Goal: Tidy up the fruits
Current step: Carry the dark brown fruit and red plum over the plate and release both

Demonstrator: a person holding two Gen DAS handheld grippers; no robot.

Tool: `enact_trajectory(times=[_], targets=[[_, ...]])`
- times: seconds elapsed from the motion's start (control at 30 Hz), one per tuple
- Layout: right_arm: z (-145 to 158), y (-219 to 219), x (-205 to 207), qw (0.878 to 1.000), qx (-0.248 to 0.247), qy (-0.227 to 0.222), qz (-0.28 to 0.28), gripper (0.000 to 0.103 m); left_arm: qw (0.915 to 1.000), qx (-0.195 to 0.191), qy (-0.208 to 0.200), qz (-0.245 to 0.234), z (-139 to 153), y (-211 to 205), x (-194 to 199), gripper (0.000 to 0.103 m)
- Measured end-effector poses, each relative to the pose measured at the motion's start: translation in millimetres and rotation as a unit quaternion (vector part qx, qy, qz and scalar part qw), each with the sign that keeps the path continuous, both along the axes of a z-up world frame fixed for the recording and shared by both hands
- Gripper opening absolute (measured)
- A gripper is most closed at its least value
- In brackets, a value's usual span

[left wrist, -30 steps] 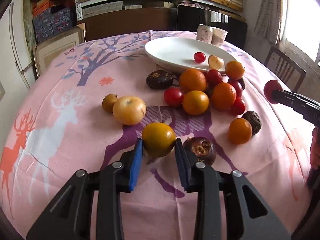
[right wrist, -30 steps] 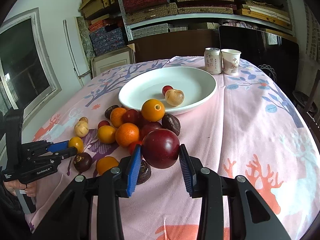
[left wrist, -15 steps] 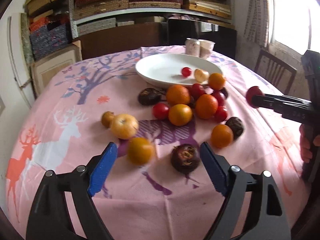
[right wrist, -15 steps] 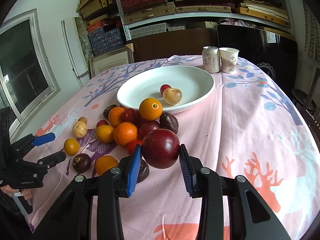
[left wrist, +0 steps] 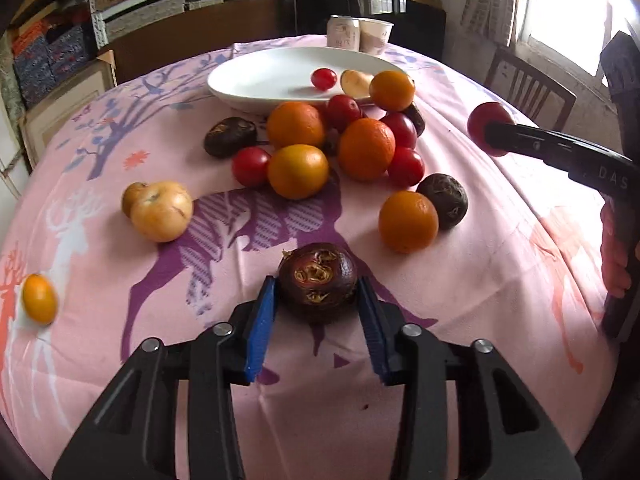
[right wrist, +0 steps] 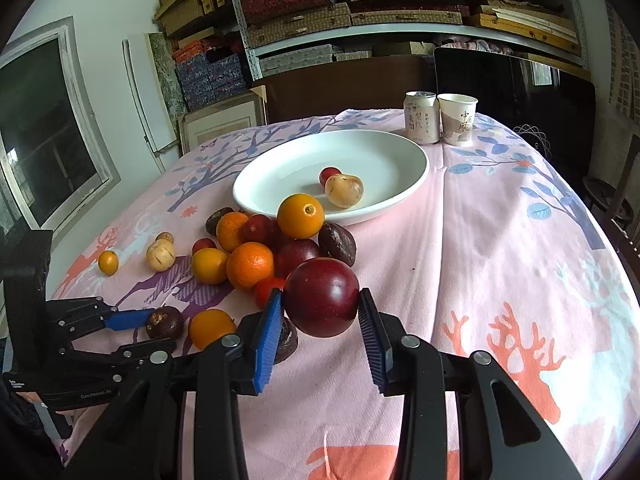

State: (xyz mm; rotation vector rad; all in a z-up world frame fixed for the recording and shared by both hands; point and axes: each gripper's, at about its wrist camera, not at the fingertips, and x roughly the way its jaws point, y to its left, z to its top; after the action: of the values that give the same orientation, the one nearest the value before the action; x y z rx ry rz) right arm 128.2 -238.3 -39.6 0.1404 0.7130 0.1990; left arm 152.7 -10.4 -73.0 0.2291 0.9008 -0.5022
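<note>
My left gripper [left wrist: 317, 312] sits around a dark purple mangosteen [left wrist: 317, 286] on the pink cloth, jaws close on both sides of it; whether they grip it I cannot tell. My right gripper [right wrist: 320, 312] is shut on a dark red plum [right wrist: 321, 297], held above the cloth. A pile of oranges [left wrist: 366, 149], red fruits and dark fruits lies before the white plate [right wrist: 280, 168], which holds a small red fruit [right wrist: 329, 174] and a pale fruit [right wrist: 344, 190]. A small orange [left wrist: 39, 298] lies far left.
A can [right wrist: 420, 122] and a paper cup [right wrist: 457, 118] stand behind the plate. A pale apple-like fruit [left wrist: 161, 211] lies left of the pile. Shelves with boxes fill the back wall. A chair [left wrist: 528, 88] stands at the right.
My left gripper let go of the small orange, which rolled off to the left, then moved right and closed in around the mangosteen. My right gripper has stayed put with the plum.
</note>
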Motion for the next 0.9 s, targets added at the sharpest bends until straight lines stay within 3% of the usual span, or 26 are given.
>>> enact_trajectory(times=[0.17,0.33,0.47,0.9], targets=[[0.6,-0.5,-2.4,1.0,0.001,-0.003,0.001,0.038,0.9999,-0.015,-0.002,0.005,1.6,4.6,-0.5,0.039],[-1.1,-1.6,-0.5,1.0,0.005,0.003,0.001,0.038,0.9961,-0.067,-0.024,0.052,16.4,34.8,-5.7,0.039],[-4.1,1.2,0.6,1.0,-0.001,0.012,0.001,0.038,0.9983,-0.041,-0.008,0.04,8.4,25.9,-1.7,0.039],[0.9,-1.8,-2.9,1.0,0.015,0.003,0.005,0.038,0.9991,-0.024,-0.034,0.01,14.9,8.8,-10.5,0.039]])
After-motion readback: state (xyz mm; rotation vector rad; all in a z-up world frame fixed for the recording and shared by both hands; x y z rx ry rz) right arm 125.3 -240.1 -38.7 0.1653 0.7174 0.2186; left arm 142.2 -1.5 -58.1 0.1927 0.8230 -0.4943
